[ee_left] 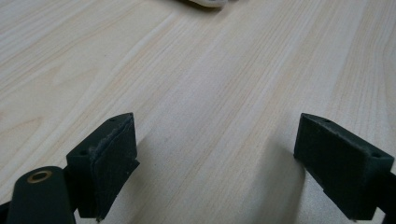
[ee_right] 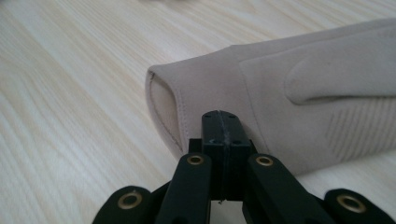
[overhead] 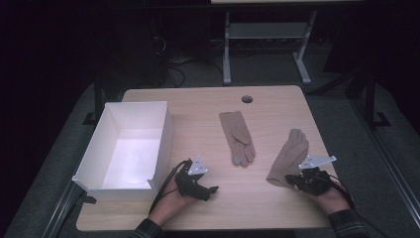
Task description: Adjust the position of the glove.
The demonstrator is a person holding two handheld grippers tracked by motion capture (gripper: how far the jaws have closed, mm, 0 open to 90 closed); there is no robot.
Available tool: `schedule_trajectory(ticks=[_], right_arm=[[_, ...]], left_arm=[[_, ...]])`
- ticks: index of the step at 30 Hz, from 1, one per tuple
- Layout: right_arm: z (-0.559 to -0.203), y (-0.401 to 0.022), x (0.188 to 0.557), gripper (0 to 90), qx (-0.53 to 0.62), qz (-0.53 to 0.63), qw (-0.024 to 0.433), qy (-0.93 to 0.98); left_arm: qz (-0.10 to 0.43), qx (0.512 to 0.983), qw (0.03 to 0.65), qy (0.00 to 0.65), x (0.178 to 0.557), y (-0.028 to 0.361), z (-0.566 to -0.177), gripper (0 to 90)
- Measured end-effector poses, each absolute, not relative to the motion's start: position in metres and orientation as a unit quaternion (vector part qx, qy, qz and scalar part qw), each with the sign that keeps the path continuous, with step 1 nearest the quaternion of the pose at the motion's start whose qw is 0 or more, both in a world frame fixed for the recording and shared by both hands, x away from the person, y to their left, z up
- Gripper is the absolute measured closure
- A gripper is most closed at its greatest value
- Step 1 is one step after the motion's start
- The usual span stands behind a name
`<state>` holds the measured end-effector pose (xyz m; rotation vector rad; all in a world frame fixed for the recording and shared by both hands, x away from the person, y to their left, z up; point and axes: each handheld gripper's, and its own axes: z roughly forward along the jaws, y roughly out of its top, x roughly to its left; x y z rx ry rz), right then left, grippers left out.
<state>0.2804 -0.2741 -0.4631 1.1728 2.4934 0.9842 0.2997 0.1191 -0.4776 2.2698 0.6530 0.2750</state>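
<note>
A tan glove [ee_right: 280, 93] is clamped at its cuff by the right gripper [ee_right: 222, 126]; the left gripper [ee_left: 215, 158] is held apart above the table [ee_left: 210, 84].

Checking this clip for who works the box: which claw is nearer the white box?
Left. The left claw sits just off the white box near its front corner; the right claw is across the table, at a beige glove.

I am looking down on the pale wooden table [overhead: 213, 203], where the open white rectangular box [overhead: 126, 184] is sitting at its left side. The flat tan fabric glove [overhead: 237, 136] is lying near the middle, and the second tan fabric glove [overhead: 289, 156] is lying to its right. My left gripper [overhead: 210, 190] is resting just right of the box's near corner, and my right gripper [overhead: 289, 178] is sitting at the second glove's near end.
</note>
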Motion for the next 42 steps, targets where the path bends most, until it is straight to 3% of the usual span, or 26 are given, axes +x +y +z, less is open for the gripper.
schedule_trajectory(ticks=[6, 29, 42], right_arm=[[-0.458, -0.277, 0.285, 90.0, 0.404, 0.341, 0.120, 0.841], [-0.456, -0.275, 0.370, 90.0, 0.463, 0.347, 0.159, 0.800], [-0.469, -0.266, 0.368, 90.0, 0.449, 0.338, 0.142, 0.815]], left_arm=[[0.107, 0.885, 0.374, 0.256, 0.300, 0.118, -0.478, 12.3], [0.106, 0.884, 0.375, 0.258, 0.300, 0.117, -0.478, 12.4], [0.107, 0.883, 0.375, 0.261, 0.300, 0.117, -0.478, 12.4]])
